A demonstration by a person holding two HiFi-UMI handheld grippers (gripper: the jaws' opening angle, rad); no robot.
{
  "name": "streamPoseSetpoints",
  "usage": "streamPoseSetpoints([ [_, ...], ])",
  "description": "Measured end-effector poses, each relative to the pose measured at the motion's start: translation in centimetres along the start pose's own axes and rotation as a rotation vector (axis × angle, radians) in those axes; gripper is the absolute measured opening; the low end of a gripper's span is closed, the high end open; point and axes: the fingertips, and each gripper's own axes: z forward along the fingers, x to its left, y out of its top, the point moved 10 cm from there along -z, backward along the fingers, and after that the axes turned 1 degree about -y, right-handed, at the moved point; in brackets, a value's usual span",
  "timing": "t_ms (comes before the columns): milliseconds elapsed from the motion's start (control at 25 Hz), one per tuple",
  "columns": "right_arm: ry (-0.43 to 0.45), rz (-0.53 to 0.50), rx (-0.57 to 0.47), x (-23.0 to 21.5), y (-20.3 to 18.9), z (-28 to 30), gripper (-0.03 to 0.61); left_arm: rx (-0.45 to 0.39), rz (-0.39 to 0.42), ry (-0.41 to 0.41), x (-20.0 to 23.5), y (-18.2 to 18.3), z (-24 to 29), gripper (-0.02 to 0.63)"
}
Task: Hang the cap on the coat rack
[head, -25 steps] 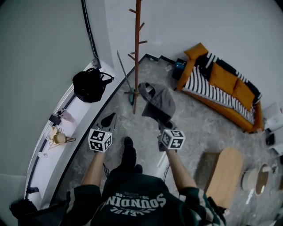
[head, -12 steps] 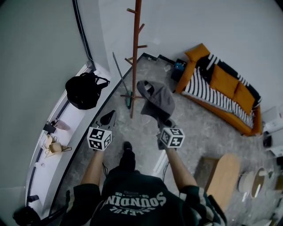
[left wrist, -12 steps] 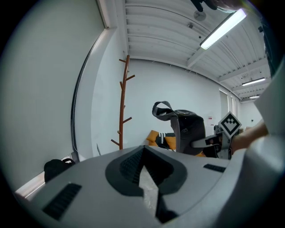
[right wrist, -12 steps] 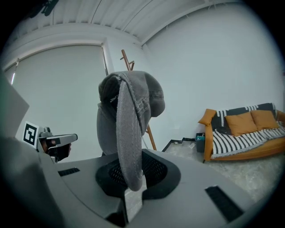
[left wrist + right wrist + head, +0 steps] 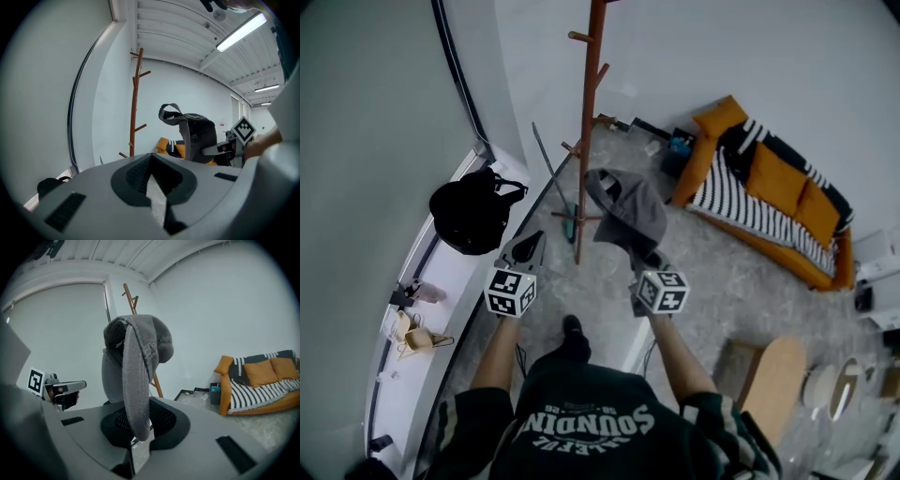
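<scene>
Head view: a person [image 5: 581, 427] stands on a grey floor [image 5: 722, 272] with a gripper in each hand, facing a wooden coat rack [image 5: 585, 141] set near the wall. The right gripper [image 5: 641, 259] holds a grey cap [image 5: 630, 208] up in front of them; from this angle the cap shows just right of the rack's pole and sits on none of its pegs. In the right gripper view the cap's brim hangs down between the fingers [image 5: 165, 420], which are closed on its lower edge. The crown bulges above them, with the top of the rack behind it. The left gripper [image 5: 529, 249] is held out beside the right one, left of the pole and apart from the cap. In the left gripper view its fingers [image 5: 129, 176] meet at the tips with nothing between them, and the cap shows beyond them to the right. A black bag [image 5: 469, 216] rests on the white window ledge [image 5: 422, 309] at left. An orange sofa [image 5: 769, 178] with a striped blanket stands at right, and a small wooden table [image 5: 773, 375] is nearer the person.
</scene>
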Motion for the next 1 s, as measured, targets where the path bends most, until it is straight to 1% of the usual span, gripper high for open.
streamPoseSetpoints([
  [280,-0.021,0.015,0.005,-0.1,1.5,2.5,0.021,-0.003,0.007,-0.038,2.5,1.1,3.5,0.0],
  [640,-0.035,0.03,-0.009,-1.3,2.9,3.8,0.021,-0.009,0.011,-0.07,3.3,2.2,6.5,0.0],
  [840,-0.017,0.03,-0.013,-2.5,3.9,5.3,0.021,-0.012,0.014,-0.059,3.5,3.2,8.0,0.0],
  [1000,0.026,0.025,0.003,-3.3,4.7,7.5,0.02,-0.009,0.005,-0.022,4.0,3.8,9.4,0.0],
])
